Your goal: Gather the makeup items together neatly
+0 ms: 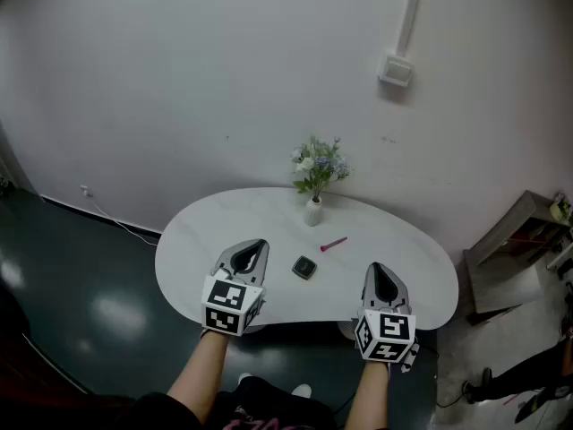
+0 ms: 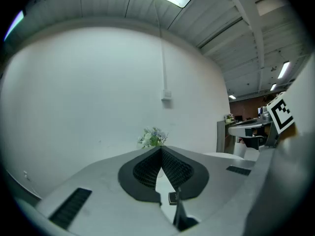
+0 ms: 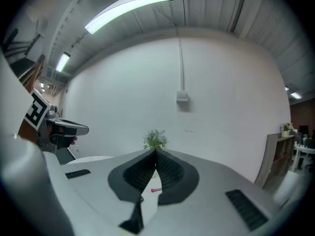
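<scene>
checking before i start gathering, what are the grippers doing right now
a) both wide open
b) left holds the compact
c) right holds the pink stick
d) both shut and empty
d: the jaws of the left gripper and the right gripper meet at the tips with nothing between them, while the compact and the pink stick lie untouched on the table.

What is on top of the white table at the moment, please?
A white vase of flowers, a pink stick and a dark square compact. The left claw and right claw hide patches of the table near its front edge.
</scene>
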Motion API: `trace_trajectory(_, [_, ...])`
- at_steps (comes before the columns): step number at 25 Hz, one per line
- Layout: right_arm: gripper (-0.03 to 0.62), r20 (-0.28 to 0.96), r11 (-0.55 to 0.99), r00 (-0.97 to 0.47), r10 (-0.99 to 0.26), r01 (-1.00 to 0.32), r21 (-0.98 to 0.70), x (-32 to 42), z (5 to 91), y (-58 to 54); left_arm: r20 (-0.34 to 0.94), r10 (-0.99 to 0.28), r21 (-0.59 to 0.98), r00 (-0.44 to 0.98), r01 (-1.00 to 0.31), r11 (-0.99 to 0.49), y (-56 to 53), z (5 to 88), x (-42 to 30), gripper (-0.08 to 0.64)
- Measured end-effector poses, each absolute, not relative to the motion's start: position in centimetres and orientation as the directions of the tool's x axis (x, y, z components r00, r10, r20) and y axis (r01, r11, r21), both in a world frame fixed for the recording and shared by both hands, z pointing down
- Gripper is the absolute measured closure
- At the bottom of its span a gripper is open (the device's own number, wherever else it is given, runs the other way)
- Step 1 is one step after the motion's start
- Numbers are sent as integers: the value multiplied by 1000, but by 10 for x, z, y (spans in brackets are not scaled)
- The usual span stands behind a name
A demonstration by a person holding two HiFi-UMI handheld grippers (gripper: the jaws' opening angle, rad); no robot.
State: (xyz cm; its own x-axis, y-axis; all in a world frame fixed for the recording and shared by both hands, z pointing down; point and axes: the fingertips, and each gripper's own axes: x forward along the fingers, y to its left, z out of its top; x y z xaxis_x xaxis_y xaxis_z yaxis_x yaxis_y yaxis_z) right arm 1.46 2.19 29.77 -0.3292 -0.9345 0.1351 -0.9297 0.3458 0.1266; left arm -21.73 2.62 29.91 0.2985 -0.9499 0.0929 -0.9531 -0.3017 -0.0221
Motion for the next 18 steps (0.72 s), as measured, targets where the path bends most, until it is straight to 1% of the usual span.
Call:
trace_trajectory(10, [529,141,326,-305,-942,-931,163,13,301,31,118,-936,-22,332,-941,-336,35,314,-215,551])
trace_trajectory(18, [529,146,326,-306,-941,-934,142,12,306,40,141,-928,-10,346,-937,-350,41,322,-215,550])
